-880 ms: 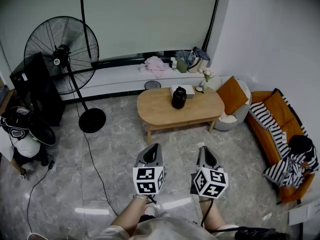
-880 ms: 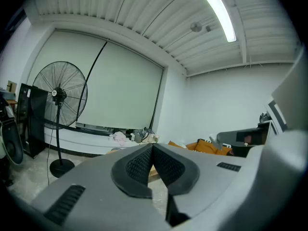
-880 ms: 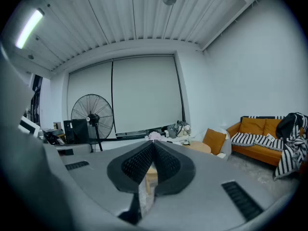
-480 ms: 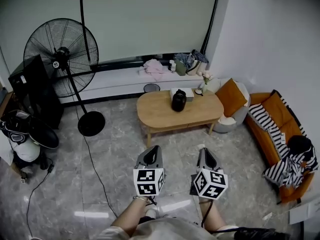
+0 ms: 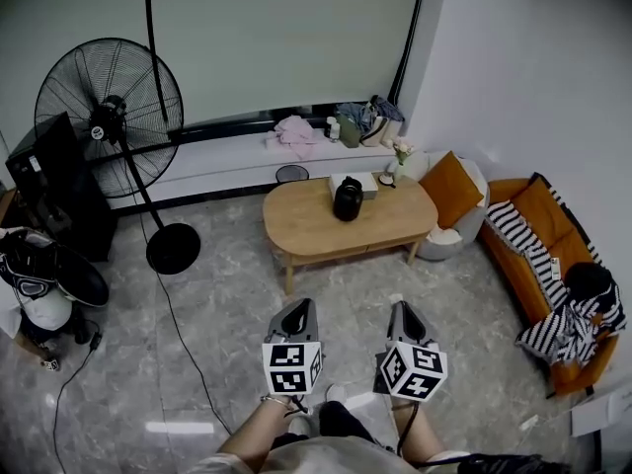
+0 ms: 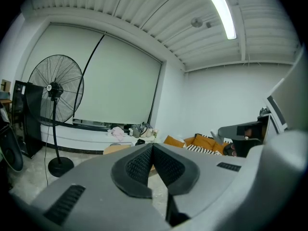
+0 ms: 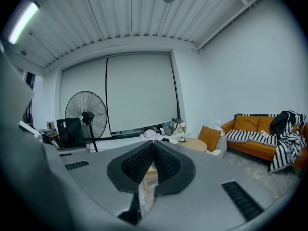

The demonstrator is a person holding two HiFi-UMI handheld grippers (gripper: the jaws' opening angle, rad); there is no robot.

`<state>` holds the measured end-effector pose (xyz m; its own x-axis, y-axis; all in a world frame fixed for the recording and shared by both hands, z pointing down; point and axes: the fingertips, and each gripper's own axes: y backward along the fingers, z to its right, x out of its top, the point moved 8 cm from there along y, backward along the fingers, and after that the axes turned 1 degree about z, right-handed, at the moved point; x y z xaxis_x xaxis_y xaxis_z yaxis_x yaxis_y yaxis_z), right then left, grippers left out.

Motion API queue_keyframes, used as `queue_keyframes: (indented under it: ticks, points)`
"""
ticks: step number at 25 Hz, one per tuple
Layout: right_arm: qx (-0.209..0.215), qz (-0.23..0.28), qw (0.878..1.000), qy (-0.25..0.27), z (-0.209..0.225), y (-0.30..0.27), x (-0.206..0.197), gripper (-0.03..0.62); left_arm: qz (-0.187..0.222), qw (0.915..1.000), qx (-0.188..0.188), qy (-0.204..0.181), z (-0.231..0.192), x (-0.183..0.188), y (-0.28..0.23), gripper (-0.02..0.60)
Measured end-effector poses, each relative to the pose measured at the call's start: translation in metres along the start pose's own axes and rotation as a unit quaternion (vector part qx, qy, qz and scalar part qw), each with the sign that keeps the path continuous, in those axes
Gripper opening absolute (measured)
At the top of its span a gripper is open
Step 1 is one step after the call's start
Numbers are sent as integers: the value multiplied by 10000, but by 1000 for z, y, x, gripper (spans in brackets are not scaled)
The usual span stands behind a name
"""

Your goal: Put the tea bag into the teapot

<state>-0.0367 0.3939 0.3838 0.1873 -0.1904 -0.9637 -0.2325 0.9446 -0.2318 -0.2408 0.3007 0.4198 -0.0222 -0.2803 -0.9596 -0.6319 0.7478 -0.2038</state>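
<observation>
A dark teapot stands on the oval wooden coffee table across the room, beside a pale box. No tea bag can be made out at this distance. My left gripper and right gripper are held low in front of me over the floor, well short of the table. In the left gripper view, the left gripper has its jaws closed tip to tip with nothing between them. My right gripper looks the same, shut and empty.
A tall standing fan with a round base and a trailing cable is at the left. An orange sofa with striped cloth lines the right wall. An orange cushion sits by the table's right end. A white ledge holds clothes.
The view has shifted: the table and fan sit slightly more to the left and the table is a little nearer. Both grippers stay shut, held in the same pose.
</observation>
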Motion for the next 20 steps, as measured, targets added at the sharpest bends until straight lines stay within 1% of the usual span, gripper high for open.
queue_keyframes:
  ticks: [6, 13, 20]
  points:
    - [-70, -47, 9999, -64, 15, -26, 0, 34, -40, 10000, 21, -6, -1, 1, -29, 6]
    - [-40, 29, 9999, -129, 36, -85, 19, 34, -22, 9999, 93, -82, -6, 15, -86, 6]
    - [125, 101, 9996, -223, 67, -151, 48, 34, 26, 9995, 244, -210, -2, 40, -152, 6]
